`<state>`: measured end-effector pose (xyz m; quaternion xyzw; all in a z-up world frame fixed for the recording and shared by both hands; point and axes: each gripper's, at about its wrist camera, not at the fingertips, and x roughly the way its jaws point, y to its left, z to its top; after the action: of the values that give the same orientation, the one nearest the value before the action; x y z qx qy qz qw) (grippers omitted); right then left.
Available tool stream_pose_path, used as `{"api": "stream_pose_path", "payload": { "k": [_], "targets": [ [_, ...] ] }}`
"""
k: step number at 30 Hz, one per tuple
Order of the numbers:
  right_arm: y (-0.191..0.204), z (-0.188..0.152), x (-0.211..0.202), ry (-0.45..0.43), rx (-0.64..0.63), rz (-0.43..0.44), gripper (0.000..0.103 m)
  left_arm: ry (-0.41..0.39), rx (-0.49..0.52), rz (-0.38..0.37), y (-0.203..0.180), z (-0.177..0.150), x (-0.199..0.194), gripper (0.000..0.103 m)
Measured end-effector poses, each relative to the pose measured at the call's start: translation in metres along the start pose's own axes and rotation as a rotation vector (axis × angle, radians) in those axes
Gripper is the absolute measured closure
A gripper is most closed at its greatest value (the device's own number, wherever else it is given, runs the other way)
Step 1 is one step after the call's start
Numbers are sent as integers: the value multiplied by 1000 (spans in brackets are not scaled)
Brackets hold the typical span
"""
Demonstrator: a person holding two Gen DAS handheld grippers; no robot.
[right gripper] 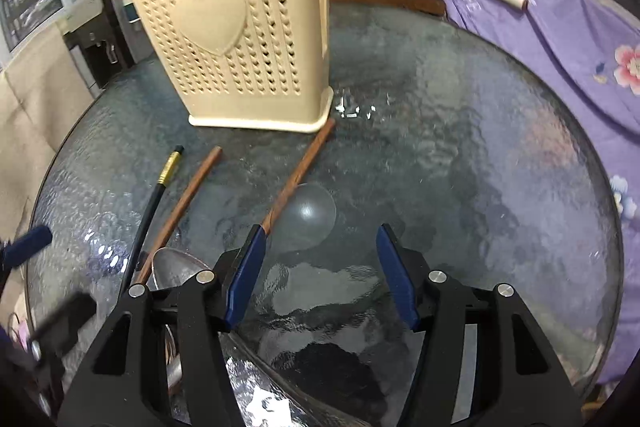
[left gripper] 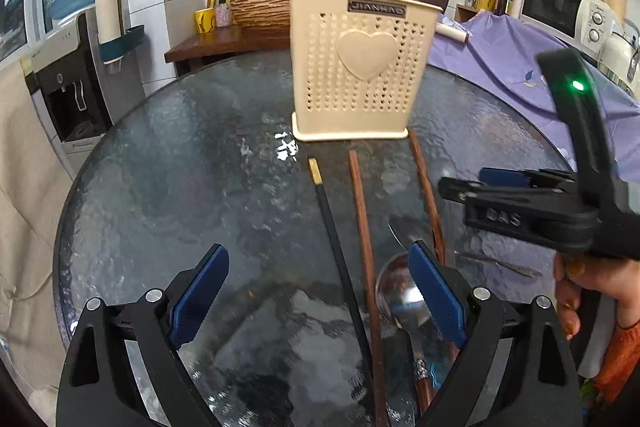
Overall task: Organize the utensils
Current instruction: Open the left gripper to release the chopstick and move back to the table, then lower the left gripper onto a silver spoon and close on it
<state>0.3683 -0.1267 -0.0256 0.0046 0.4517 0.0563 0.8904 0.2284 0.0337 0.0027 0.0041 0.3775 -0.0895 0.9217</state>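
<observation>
Nearest in the left wrist view, the left gripper (left gripper: 318, 291) is seen with its fingers (left gripper: 200, 291) spread wide and nothing held; the black chopstick (left gripper: 340, 255) and one brown chopstick (left gripper: 364, 239) run between them, and the right-hand pad sits over the bowl of a metal spoon (left gripper: 400, 295) lying on the glass worktop (left gripper: 180, 187). The right gripper (right gripper: 320, 271) is likewise seen with its fingers (right gripper: 246, 275) apart at a middling spread and empty, the tail of a second brown chopstick (right gripper: 300, 167) passing just beside its left pad. A pick-up is judged to be the step in hand, with neither gripper yet closed on anything.

Further off, the three loose chopsticks are laid pointing toward the cream utensil holder (left gripper: 360, 67), which stands upright on the worktop; the far tip of the right-hand brown one appears to touch its base. Several chopsticks are already seen standing in the holder.

For the next move, one thin stick has to be singled out, the fingers lowered to the glass around it and narrowed squarely, so that it is not rolled away or a neighbour caught with it
</observation>
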Motion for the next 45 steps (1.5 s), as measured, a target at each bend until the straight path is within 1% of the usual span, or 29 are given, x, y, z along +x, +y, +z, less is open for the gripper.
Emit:
{"api": "stream_pose_path", "payload": {
  "k": [3,6,11,13,16,20,23,28,30,31,33,37,40,43,45],
  "targets": [
    [3,2,4,6,25,4,46,5,29,18,-6,-5,0,15],
    [7,7,10,18,41,5,46,12,20,8,-8,-9,1,15],
    [16,12,16,7,31,-36,46,21,32,21,-11,-14,0,15],
    [17,12,16,-2,23,-56,56,21,33,18,-12,-15,-1,15],
    [14,12,16,-11,32,-63,65,26,30,8,-13,-17,-2,17],
    [14,12,16,-20,26,-58,66,28,40,-10,-20,-19,-3,17],
    [8,11,14,-24,46,-30,66,29,61,-24,-30,-20,-4,18],
    [-2,11,3,-72,58,5,66,48,95,-31,-40,-20,4,31],
    [-4,11,-4,-100,43,2,66,58,90,-28,-39,-20,8,36],
    [-4,11,-8,-120,26,-6,66,76,75,-35,-37,-19,11,37],
    [-3,9,-16,-153,-5,-14,66,86,45,-54,-34,-16,13,38],
    [-2,7,-28,-200,-49,-48,66,78,51,-61,-37,-12,10,37],
    [-7,8,-36,-220,-55,-58,66,96,55,-70,-42,-12,14,36],
    [-8,9,-42,-236,-69,-68,66,113,73,-54,-47,-13,21,36],
    [-7,7,-46,-240,-80,-61,66,114,66,-55,-47,-13,22,36]
  ]
}}
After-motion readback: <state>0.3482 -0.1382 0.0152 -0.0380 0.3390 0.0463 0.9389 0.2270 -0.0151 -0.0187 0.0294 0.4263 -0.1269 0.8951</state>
